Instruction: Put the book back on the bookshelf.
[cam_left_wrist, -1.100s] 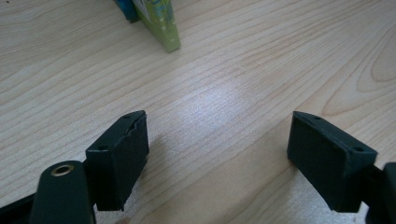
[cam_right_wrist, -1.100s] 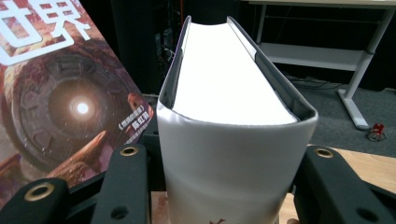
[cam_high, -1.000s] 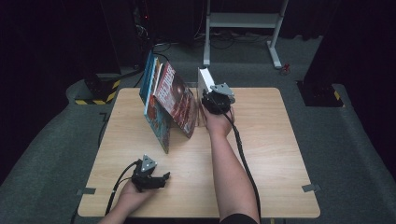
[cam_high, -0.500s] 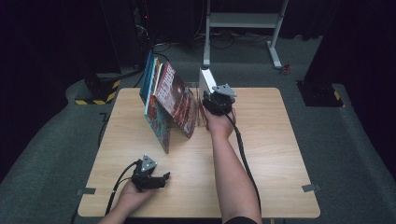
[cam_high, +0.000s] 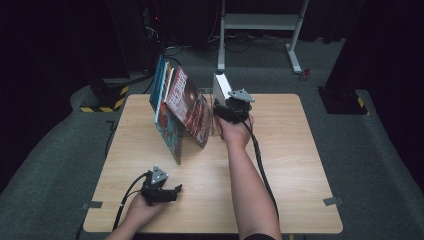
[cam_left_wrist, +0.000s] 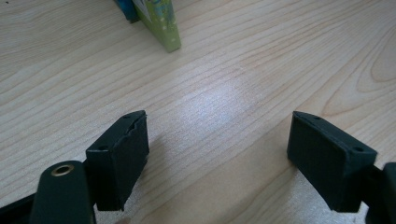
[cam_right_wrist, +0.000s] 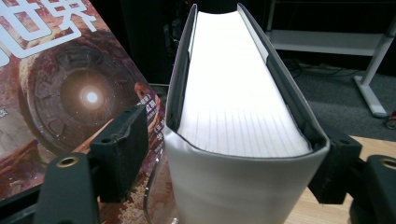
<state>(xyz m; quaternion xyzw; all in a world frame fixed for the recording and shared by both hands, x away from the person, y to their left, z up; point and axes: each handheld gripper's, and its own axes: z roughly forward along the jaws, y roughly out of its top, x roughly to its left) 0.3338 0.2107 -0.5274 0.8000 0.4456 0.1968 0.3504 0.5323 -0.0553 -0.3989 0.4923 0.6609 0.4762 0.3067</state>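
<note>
A thick white-covered book (cam_right_wrist: 233, 102) stands upright at the back of the table (cam_high: 220, 85), beside a row of leaning books. My right gripper (cam_high: 226, 107) straddles its near edge. The jaws have just been opening and stand open around the book (cam_right_wrist: 226, 158). The left pad (cam_right_wrist: 119, 149) is clear of the cover, while the right one sits close against it. My left gripper (cam_high: 175, 190) rests low on the table near the front left. It is open (cam_left_wrist: 217, 158), with bare wood between its pads.
Several books lean together left of the white one, fronted by a red-brown cover (cam_high: 187, 107) (cam_right_wrist: 70, 93). A green book corner (cam_left_wrist: 163, 23) stands ahead of the left gripper. The wooden table (cam_high: 290, 165) has bare room at the right and front. A white desk frame (cam_high: 260, 22) stands behind.
</note>
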